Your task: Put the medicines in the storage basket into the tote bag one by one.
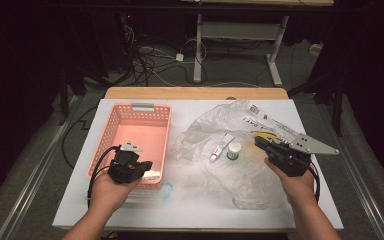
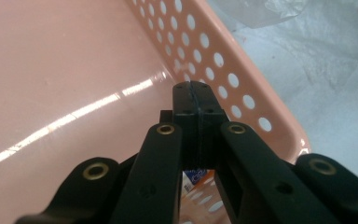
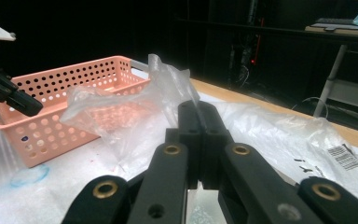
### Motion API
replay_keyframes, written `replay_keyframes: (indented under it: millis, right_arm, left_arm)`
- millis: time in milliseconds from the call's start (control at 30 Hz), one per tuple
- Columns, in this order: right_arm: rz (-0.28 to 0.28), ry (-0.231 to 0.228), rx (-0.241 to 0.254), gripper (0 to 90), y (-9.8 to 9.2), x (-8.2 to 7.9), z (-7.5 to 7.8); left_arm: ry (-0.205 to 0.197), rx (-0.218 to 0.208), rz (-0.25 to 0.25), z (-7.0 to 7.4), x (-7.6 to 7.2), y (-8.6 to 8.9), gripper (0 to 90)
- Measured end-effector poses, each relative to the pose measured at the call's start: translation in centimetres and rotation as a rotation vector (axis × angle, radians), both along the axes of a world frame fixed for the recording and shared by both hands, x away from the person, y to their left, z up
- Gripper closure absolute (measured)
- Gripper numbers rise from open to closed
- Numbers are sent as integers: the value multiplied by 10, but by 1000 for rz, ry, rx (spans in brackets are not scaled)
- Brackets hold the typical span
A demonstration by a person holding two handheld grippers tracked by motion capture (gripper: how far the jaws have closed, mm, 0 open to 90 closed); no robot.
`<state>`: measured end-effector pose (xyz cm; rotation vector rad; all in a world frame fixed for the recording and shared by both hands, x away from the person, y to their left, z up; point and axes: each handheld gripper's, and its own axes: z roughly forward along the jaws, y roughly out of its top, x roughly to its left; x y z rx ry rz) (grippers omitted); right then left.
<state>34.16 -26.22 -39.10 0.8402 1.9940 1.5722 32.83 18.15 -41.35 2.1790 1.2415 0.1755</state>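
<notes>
In the high view, the left tool [image 1: 147, 165] is held by the left hand [image 1: 109, 190] over the near right corner of the pink basket [image 1: 111, 131], its jaws pressed together and pointing toward the basket's right wall. A small white item [image 1: 152, 175] is seen just beneath the jaws at the near end of the basket; what it is cannot be told. The right tool [image 1: 257, 141] is held by the right hand [image 1: 292, 182] toward the table's right edge, its jaws shut and resting on the clear plastic bag [image 1: 215, 170]. A small white tube [image 1: 222, 146] and a round white jar [image 1: 234, 150] lie in the bag, just beside the right tool. The table [image 1: 75, 200] is covered in white; beyond its far edge, cables and desk legs are seen on a grey floor in a dark room.

In the left gripper view, the left tool [image 2: 196, 91] is shown closed on nothing above the glossy basket floor [image 2: 51, 70], near the perforated wall.

In the right gripper view, the right tool [image 3: 198, 112] is shown with its jaws together; whether bag film [image 3: 168, 79] is pinched cannot be told. The basket [image 3: 74, 74] stands beyond.
</notes>
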Motion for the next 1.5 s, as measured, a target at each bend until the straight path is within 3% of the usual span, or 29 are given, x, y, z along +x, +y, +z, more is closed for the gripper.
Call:
replay_keyframes:
  millis: [133, 300, 367, 467, 567, 733, 833, 933, 1033, 1100, 1167, 1333, 1400, 1467, 1500]
  right_arm:
    - [2, 8, 9, 900, 1, 0, 0]
    - [8, 2, 0, 900, 2, -1, 0]
    - [11, -2, -5, 900, 4, -1, 0]
    - [16, -5, -8, 900, 5, 0, 0]
    - [19, 1, -14, 900, 7, 0, -2]
    - [16, -3, -7, 900, 6, -1, 0]
    - [17, -4, -10, 900, 6, -1, 0]
    - [14, -5, -6, 900, 6, -1, 1]
    - [18, -9, -5, 900, 6, -1, 1]
    - [16, -9, -4, 900, 5, -1, 2]
    - [12, -8, -4, 900, 4, -1, 2]
    - [7, -2, -2, 900, 4, -2, 1]
    - [7, -11, -5, 900, 4, -2, 2]
    - [10, -13, -3, 900, 4, -3, 3]
    - [10, -11, -2, 900, 4, -3, 3]
  left_arm:
    - [50, 52, -33, 0, 3, -6, 881]
    - [157, 129, -52, -2, 9, -9, 881]
    - [222, 150, -69, -3, 12, -11, 881]
    - [269, 191, -99, -3, 17, -15, 881]
    - [313, 203, -115, -7, 23, -17, 882]
    - [335, 218, -130, -7, 25, -21, 882]
    - [329, 216, -116, -6, 30, -21, 882]
    - [288, 230, -84, -6, 41, -20, 881]
    - [257, 165, -39, 0, 51, -12, 881]
    - [237, 141, -36, 6, 51, -9, 881]
    - [255, 121, -63, 10, 47, -8, 881]
    - [376, 182, -165, 2, 35, -16, 882]
    - [399, 215, -171, -4, 36, -18, 882]
    - [431, 210, -166, -9, 41, -18, 882]
    - [413, 197, -159, -8, 43, -18, 882]
